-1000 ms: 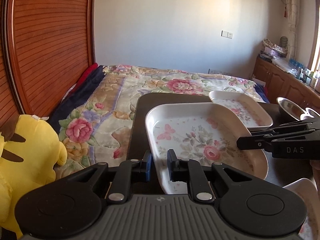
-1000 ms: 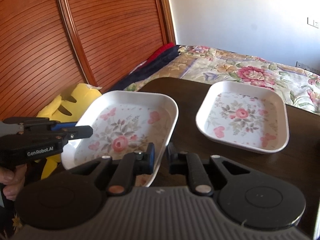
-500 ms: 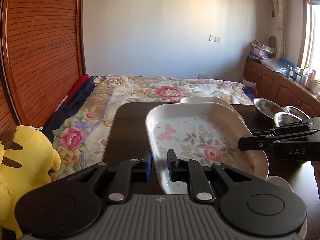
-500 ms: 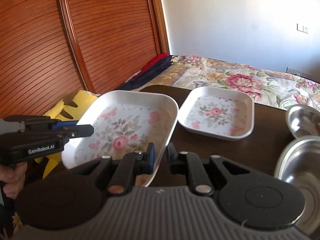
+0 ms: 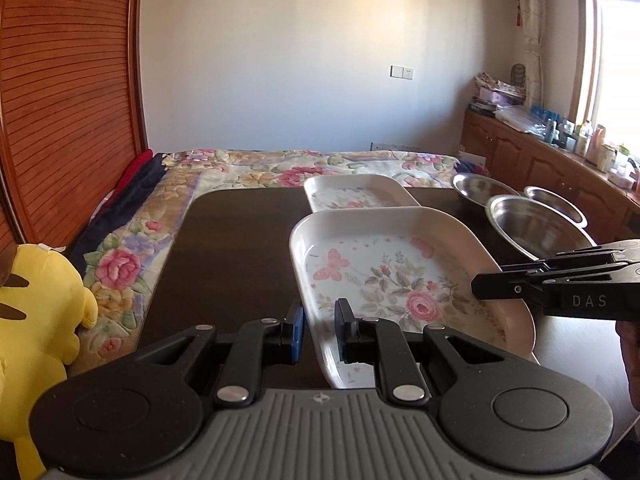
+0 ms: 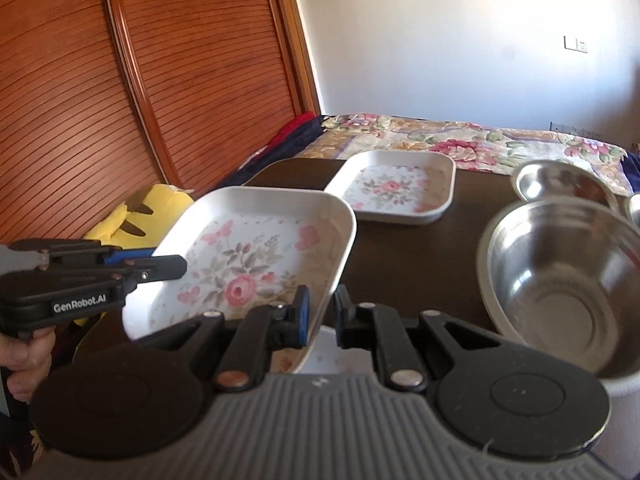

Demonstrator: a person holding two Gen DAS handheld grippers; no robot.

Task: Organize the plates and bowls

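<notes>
My own gripper body hides the near edge of the floral plate (image 5: 384,276) in both wrist views. The big steel bowl (image 6: 560,276) runs off the right edge, the yellow plush (image 5: 36,312) off the left. I can't read the small items on the far counter (image 5: 576,144)

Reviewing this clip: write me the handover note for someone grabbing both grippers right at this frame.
Left gripper: shut on the near-left rim of the floral plate, which is held above the dark table.
Right gripper: shut on the same plate's opposite rim.
A second floral plate lies flat on the table further back; the large steel bowl sits to its right, with two smaller steel bowls behind it.
Done: plate lifted. Nothing visibly stacked.
Left: probably set this plate onto the second one, then nest the bowls.
</notes>
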